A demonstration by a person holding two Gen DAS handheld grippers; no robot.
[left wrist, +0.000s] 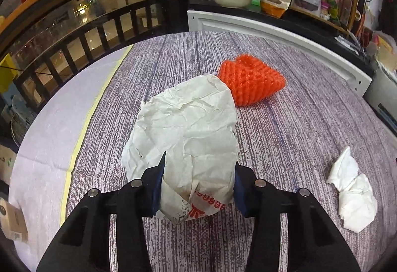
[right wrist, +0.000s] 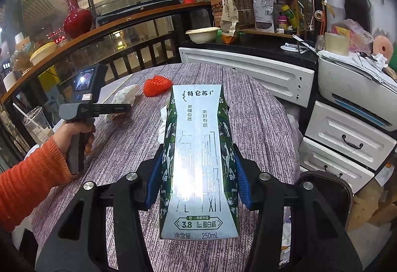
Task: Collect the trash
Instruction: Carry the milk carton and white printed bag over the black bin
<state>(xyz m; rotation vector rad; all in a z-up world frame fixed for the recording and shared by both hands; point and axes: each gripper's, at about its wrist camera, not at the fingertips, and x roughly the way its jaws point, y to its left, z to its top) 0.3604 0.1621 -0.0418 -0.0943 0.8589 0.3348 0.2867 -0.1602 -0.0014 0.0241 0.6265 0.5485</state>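
On the purple-grey table, my left gripper is shut on the near end of a crumpled white paper bag with red print. Its blue pads press on both sides of the bag. An orange foam net lies just beyond the bag. A crumpled white tissue sits to the right. My right gripper is shut on a green and white milk carton, held above the table. The right wrist view also shows the left gripper's handle in a hand with an orange sleeve.
A white cabinet panel borders the table's far side. A printer and white drawers stand to the right. A plastic cup with a straw is at the left edge. A dark railing runs behind.
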